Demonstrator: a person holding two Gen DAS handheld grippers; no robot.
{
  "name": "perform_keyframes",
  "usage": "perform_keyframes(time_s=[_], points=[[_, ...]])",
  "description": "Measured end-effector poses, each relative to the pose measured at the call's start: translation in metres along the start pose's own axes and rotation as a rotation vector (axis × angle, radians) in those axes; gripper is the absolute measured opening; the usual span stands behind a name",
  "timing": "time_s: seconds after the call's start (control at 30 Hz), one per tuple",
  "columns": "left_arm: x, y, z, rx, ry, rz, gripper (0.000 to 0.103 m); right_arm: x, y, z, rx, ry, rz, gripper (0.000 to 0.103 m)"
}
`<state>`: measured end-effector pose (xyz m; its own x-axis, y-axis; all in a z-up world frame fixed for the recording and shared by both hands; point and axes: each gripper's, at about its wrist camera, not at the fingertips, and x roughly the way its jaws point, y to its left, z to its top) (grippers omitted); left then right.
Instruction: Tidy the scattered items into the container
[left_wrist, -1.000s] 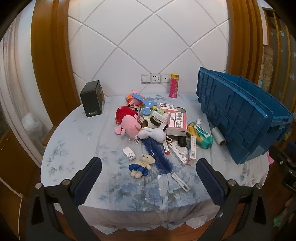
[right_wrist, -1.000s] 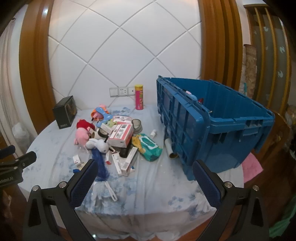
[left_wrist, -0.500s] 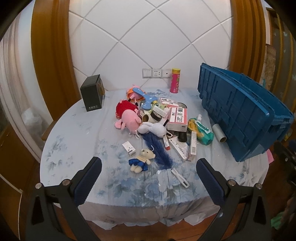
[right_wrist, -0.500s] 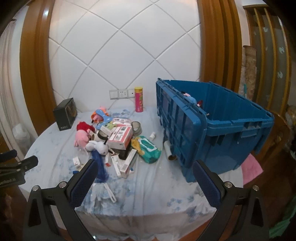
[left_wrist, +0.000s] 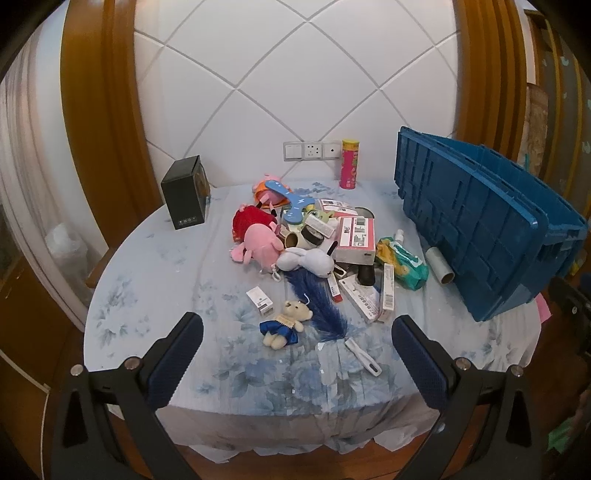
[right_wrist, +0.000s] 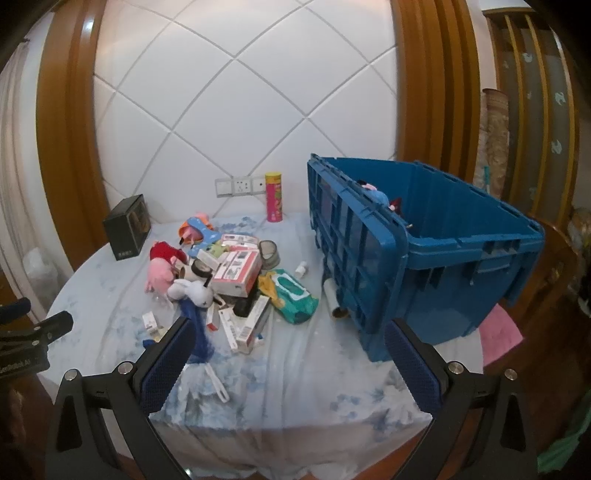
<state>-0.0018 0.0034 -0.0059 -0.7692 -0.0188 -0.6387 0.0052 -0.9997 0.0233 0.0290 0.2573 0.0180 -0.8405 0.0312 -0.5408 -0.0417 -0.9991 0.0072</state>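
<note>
A round table covered in a blue floral cloth (left_wrist: 147, 280) holds a heap of scattered items at its middle. Both grippers hover off the near edge, fingers spread wide and holding nothing. Just beyond the left gripper (left_wrist: 297, 354), between its fingers, lies a small teddy bear in a blue dress (left_wrist: 286, 323), with a blue feather (left_wrist: 319, 299) and a small white box (left_wrist: 259, 301) beside it. Farther back sit a pink plush (left_wrist: 258, 245), a white plush (left_wrist: 312, 261) and a pink-and-white carton (left_wrist: 356, 238). A large blue crate (right_wrist: 443, 254) stands open on the table's right side, far beyond the right gripper (right_wrist: 288, 362) and toward its right finger. A green wipes pack (right_wrist: 295, 295) and a white roll (right_wrist: 332, 301) lie between the heap and the crate.
</note>
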Motion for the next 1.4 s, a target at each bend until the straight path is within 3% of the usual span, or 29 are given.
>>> perform_keyframes(time_s=[1.1, 1.3, 1.4], points=[[0.009, 0.008, -0.010, -0.045, 0.021, 0.057, 0.103, 0.026, 0.009, 0.000, -0.024, 0.023, 0.066, 0.103], [0.022, 0.015, -0.017, -0.072, 0.045, 0.095, 0.103, 0.030, 0.012, -0.001, -0.026, -0.023, 0.139, 0.103], [0.032, 0.020, -0.023, -0.088, 0.068, 0.122, 0.103, 0.045, 0.015, -0.003, -0.049, 0.011, 0.167, 0.103]])
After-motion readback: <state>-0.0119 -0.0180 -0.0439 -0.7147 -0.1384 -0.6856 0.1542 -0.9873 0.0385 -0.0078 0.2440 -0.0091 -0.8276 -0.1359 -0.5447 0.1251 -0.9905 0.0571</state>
